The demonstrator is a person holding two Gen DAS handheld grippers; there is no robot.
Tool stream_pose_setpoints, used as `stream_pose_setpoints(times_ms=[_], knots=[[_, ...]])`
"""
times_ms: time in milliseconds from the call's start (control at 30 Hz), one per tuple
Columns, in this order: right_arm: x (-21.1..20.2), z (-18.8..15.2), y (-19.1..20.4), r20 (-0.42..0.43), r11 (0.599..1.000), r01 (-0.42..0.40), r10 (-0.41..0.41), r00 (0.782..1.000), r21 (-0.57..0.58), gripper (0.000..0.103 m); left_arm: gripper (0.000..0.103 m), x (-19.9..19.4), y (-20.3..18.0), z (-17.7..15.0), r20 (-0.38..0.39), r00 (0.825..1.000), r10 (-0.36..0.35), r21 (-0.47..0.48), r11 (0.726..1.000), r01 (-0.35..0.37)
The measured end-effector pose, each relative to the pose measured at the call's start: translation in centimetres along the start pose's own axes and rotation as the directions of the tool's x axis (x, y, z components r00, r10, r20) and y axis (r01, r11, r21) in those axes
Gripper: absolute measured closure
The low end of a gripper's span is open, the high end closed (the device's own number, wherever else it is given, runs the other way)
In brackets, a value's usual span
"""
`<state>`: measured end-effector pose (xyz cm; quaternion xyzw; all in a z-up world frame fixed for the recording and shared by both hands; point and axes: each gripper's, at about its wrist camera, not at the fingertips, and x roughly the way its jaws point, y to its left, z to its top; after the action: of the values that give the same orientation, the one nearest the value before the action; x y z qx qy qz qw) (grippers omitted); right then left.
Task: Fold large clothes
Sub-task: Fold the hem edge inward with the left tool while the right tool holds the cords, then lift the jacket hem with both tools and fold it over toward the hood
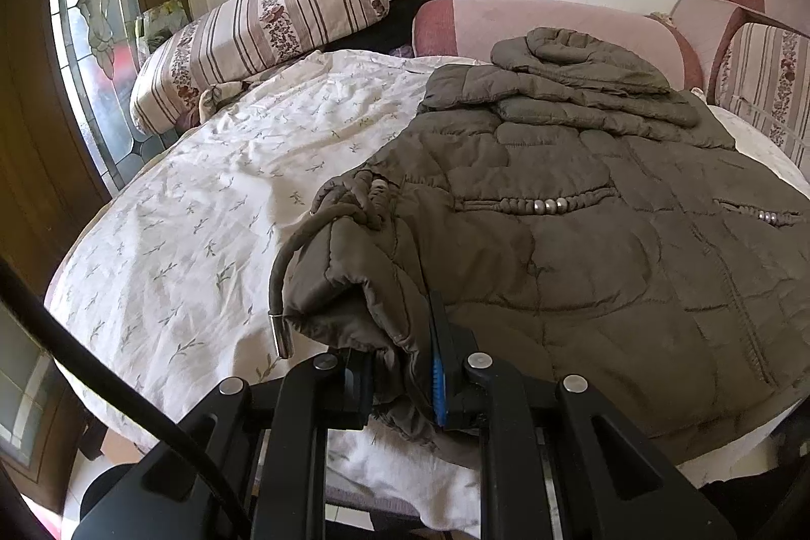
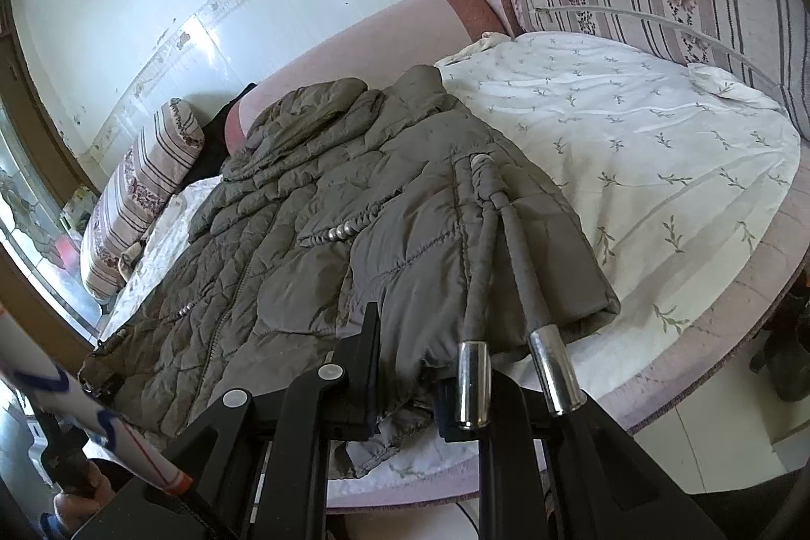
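— So, where is the jacket (image 1: 582, 246) now?

— It lies spread on the bed sheet (image 1: 192, 206), with the hood toward the pink headboard (image 1: 531, 29). I hold its near hem at both corners. My left gripper (image 1: 400, 380) is fully closed on the bunched hem at the left corner. My right gripper (image 2: 405, 375) is also pinched on the hem at the other corner.

— How should I do this fold well?

— I think both corners must go up together and at the same height, so that the hem stays straight. Then I would carry it forward toward the hood and lay it down flat. The padding is thick and slippery, so the pinch should stay firm.

— Anything in the way?

— The drawcords (image 2: 511, 287) with metal tips (image 2: 471, 380) hang over my right gripper. They may get trapped inside the fold.

— And the pose of the hands?

— Both grippers point forward and slanted down to the bed, side by side at the near edge.
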<state>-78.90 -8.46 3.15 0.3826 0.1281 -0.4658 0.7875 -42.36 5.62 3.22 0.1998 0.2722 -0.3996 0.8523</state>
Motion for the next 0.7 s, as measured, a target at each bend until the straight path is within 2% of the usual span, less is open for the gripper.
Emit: stream_pose_setpoints(times_ms=[267, 700], knots=[[-2.3, 0.6, -0.3, 0.012, 0.999, -0.031, 0.031, 0.999, -0.024, 0.087, 0.087, -2.2, 0.6, 0.4, 0.028, 0.999, -0.019, -0.006, 1.000, 0.020], [-5.2, 2.5, -0.3, 0.051, 0.995, -0.083, 0.086, 0.995, -0.058, 0.088, 0.087, -4.2, 1.5, 2.8, 0.067, 0.997, -0.036, -0.019, 0.999, 0.038]])
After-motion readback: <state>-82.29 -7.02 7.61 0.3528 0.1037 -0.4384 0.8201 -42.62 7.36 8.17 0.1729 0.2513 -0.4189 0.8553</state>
